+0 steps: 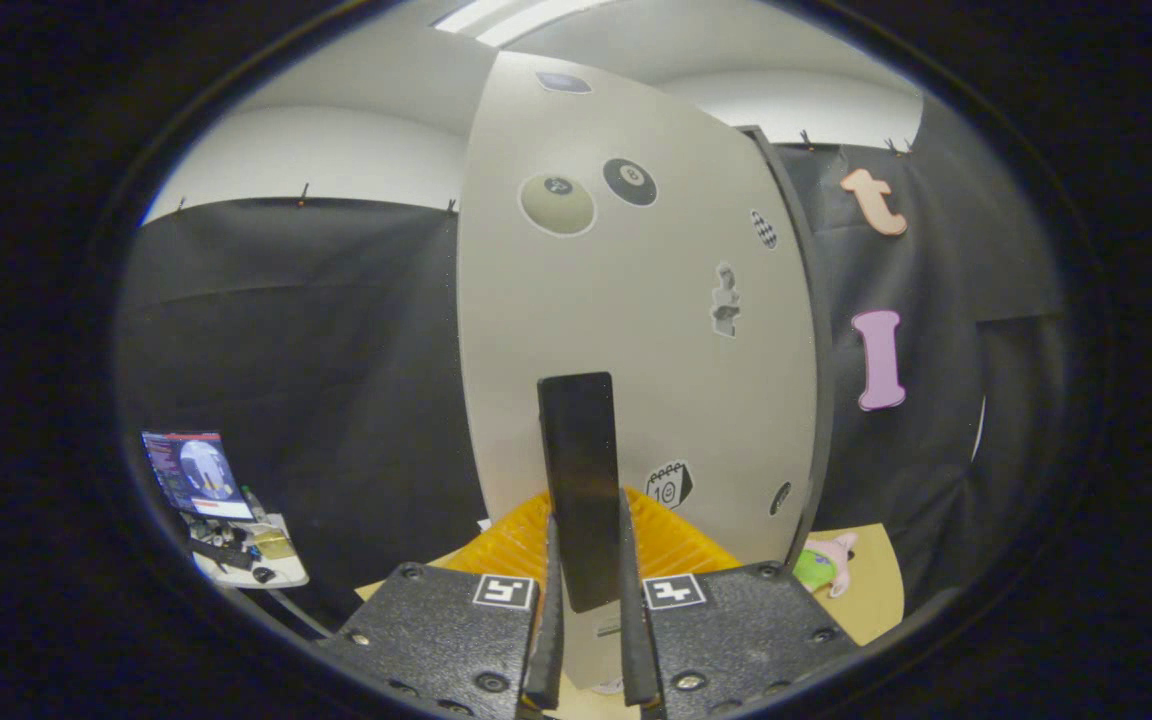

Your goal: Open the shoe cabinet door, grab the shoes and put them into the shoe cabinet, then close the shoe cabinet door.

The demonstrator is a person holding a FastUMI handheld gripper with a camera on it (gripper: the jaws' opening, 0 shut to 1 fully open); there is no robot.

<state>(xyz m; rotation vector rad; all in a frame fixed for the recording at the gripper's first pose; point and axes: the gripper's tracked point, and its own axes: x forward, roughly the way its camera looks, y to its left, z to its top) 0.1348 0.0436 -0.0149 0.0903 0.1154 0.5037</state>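
Gripper (591,600) narrow, both fingers clamping black door handle (579,480) of shoe cabinet door (636,330).

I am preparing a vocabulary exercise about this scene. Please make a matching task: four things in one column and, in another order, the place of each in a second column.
Things:
1. black handle
2. plush toy
3. eight-ball sticker
4. screen

Places:
A. on the upper part of the cabinet door
B. on the tan table, right of the door's lower corner
C. far to the left, above a small stand
D. between the jaws of the gripper, which press it from both sides

Pairs: 1-D, 2-B, 3-A, 4-C
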